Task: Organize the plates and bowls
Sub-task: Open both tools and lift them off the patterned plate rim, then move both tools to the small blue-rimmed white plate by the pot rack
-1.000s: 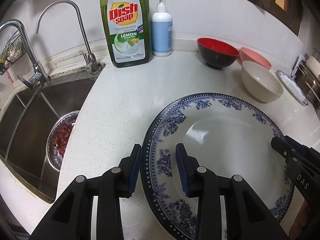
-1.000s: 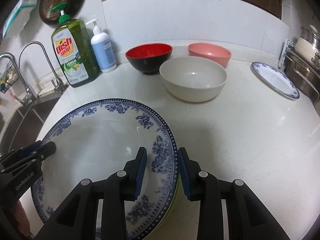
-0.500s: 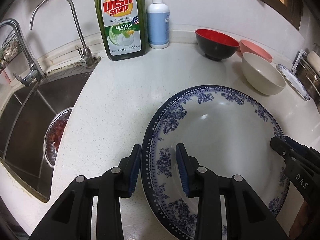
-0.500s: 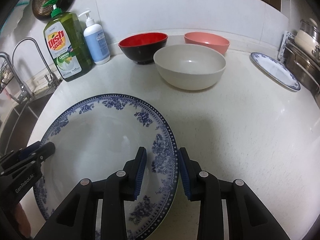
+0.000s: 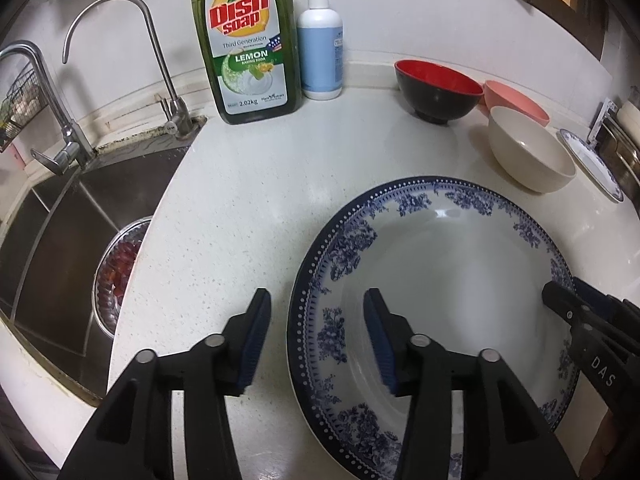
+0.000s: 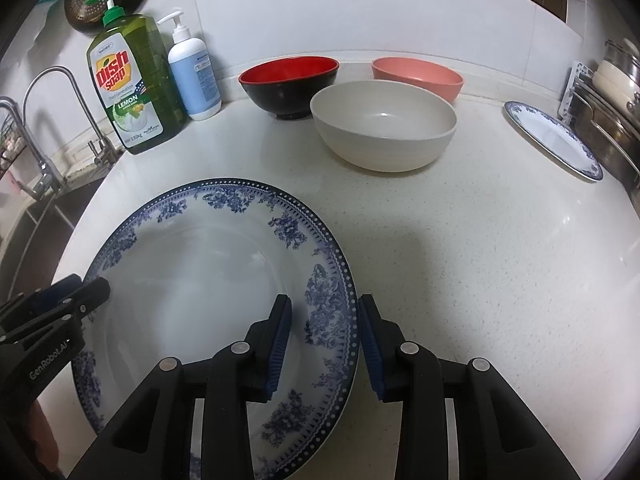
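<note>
Your left claw (image 5: 316,336) has just been opening off the big plate (image 5: 440,272) on the tabletop (image 6: 480,240); your right claw (image 6: 324,340) straddles its rim, grip uncertain, so free it next.

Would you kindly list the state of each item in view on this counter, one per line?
Large blue-patterned plate: flat on the counter, empty.
Left claw: jaws just opened, straddling the plate's rim, not pressing.
Right claw: astride the opposite rim; grip unclear.
Cream bowl: upright, empty.
Red and black bowl: upright, empty.
Pink bowl: upright.
Small blue-rimmed plate: flat, empty.
Dish soap bottle: upright, capped.
</note>
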A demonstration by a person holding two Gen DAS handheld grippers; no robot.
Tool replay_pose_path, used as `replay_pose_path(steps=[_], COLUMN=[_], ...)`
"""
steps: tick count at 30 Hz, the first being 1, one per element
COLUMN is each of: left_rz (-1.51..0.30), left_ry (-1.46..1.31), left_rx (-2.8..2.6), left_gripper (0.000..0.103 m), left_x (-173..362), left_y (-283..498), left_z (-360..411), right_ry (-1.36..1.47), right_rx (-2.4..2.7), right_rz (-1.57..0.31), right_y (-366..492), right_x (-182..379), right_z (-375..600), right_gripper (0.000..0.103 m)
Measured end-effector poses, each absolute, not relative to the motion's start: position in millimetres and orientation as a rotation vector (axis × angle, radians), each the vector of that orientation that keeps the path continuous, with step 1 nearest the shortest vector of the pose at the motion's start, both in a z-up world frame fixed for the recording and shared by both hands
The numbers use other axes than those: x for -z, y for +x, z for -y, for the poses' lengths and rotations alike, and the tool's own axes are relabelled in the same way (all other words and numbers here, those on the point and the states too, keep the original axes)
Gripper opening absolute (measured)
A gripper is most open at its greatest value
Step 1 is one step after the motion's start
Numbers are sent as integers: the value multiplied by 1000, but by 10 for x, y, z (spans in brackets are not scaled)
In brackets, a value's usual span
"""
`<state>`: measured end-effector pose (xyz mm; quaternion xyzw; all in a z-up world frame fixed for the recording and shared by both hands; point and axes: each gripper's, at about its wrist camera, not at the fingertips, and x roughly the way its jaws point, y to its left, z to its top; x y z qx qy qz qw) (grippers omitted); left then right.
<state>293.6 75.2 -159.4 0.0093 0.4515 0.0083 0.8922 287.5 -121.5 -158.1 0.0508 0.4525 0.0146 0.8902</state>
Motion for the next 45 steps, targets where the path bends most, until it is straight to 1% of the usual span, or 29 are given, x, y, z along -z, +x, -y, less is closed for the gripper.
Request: replay_pose_path(steps=[1,3,4,5,7,8,9,10,11,13,14,15,18,20,30,39,45], left_rz=[-936,-922,-917,-910,-898,-891,-887,-879,-869,-846,-837,-829,-798,-777,-669,-605,-579], left_ry=[21,22,24,26,25,24,24,25,26,29,31,32,35,39,72,99,116], left_rx=[-18,-15,-15,-15,-8,-4,-3,-1,5,15,20,25,41,48,143,259,324], left_gripper=[55,57,60,66,69,72,74,79,82,84,88,88,90,94,103,103,103], left_x=[1582,1534,1517,1491,1439,1404,1379,1344,1304,1223,1187,1155,1046,971,576,290,161], left_y=[2937,2933,2931,2928,2920,2915,2912,2904,2892,2862,2851,2844,2794,2767,2635,2646,2687], left_z=[-753,-750,-746,-739,-724,-713,-702,-686,-670,-633,-614,-598,-551,-526,-345,86,547], right_ry=[106,115,119,120,119,121,126,132,136,140,142,145,149,149,146,135,126], right_rx=[-31,-35,-38,-37,-37,-32,-28,-25,-17,-12,-9,-6,8,25,105,221,268], right_rz=[-941,-945,-944,-938,-925,-920,-915,-907,-895,-881,-872,-863,-840,-826,-741,-665,-611], right_y=[2870,2865,2859,2844,2824,2815,2807,2795,2772,2745,2723,2698,2639,2589,2328,2124,2017], right_x=[1581,1574,1565,1550,1511,1485,1458,1428,1385,1322,1281,1240,1136,1057,711,394,228], right_z=[1218,1224,1226,1230,1240,1248,1260,1279,1302,1330,1348,1368,1412,1445,1586,1918,2308], right_gripper=[36,37,42,46,49,51,56,58,61,63,66,68,71,72,74,74,74])
